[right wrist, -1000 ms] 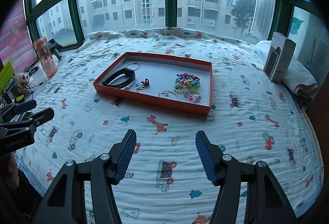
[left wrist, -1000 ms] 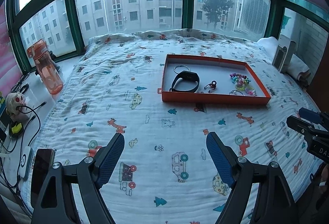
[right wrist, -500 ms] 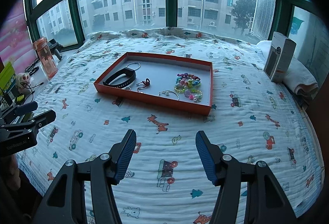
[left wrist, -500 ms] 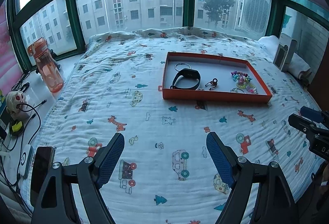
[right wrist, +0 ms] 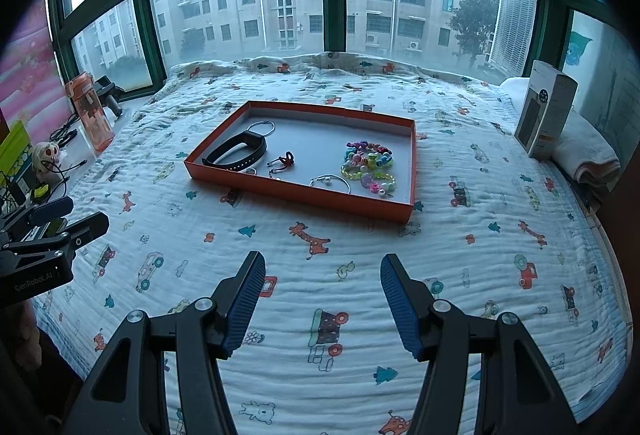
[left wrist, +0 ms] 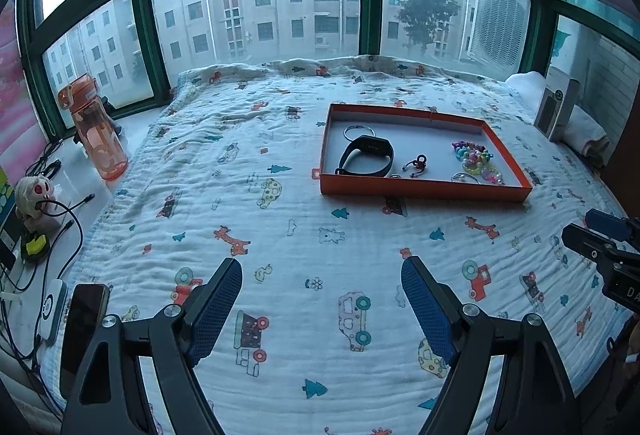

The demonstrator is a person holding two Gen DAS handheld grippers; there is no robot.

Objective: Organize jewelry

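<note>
An orange tray (left wrist: 424, 191) (right wrist: 304, 195) lies on the patterned bed cover. In it are a black wristband (left wrist: 366, 157) (right wrist: 236, 153), a thin metal ring (left wrist: 359, 132) (right wrist: 261, 127), a small red and black piece (left wrist: 417, 163) (right wrist: 283, 161), a silver bangle (right wrist: 330, 181) and a heap of coloured bead bracelets (left wrist: 476, 161) (right wrist: 370, 165). My left gripper (left wrist: 322, 293) is open and empty, well short of the tray. My right gripper (right wrist: 323, 289) is open and empty, also short of the tray. Each gripper shows at the edge of the other's view.
An orange water bottle (left wrist: 94, 129), cables, a small skull figure (left wrist: 34, 195) and a phone (left wrist: 82, 327) line the left ledge. A white box (right wrist: 546, 115) and folded towel (right wrist: 588, 159) sit at the right. Windows stand behind the bed.
Both views have drawn back slightly from the tray. Both grippers stay open and empty.
</note>
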